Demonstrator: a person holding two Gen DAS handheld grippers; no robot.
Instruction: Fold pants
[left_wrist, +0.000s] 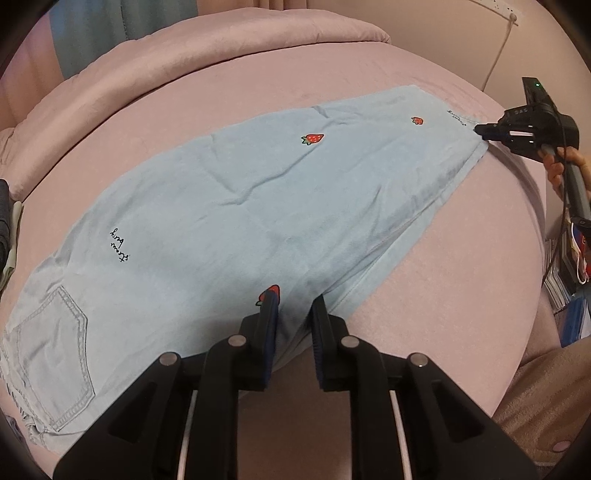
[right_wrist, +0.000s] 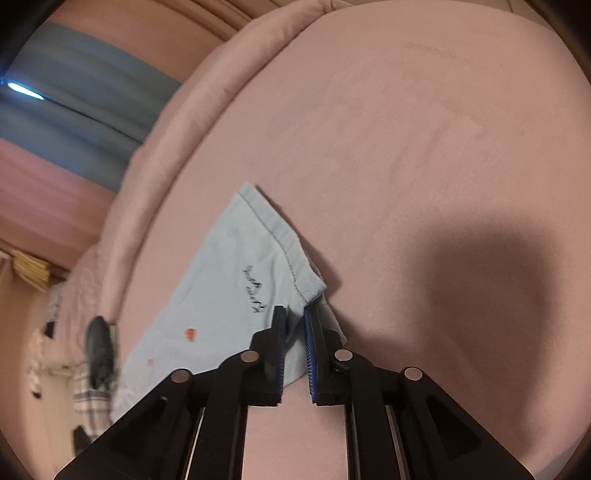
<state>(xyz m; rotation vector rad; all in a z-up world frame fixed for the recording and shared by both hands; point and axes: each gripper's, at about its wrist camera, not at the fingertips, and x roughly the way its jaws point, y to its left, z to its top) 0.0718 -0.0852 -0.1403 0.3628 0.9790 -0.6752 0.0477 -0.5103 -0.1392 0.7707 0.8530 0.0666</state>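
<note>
I see pants (left_wrist: 229, 206): light blue denim-like cloth, matt, soft creases, stitched pocket seams, embroidered strawberries. Bed cover (left_wrist: 424, 332): pink cloth, matt, faintly napped like velvet. My left gripper (left_wrist: 294, 308): black matt plastic, fingers (left_wrist: 269, 314) with ribbed blue pads, dull silver metal pins. Right gripper (right_wrist: 294, 325): same black plastic, blue ribbed pads. Curtain (left_wrist: 92, 33): teal cloth, smooth.

Pants' waistband (left_wrist: 22, 417) cut off, lower-left.

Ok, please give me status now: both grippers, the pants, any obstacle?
Left gripper shut on pants edge. Right gripper shut on hem corner. Pants flat on pink bed. Nothing in the way.
</note>
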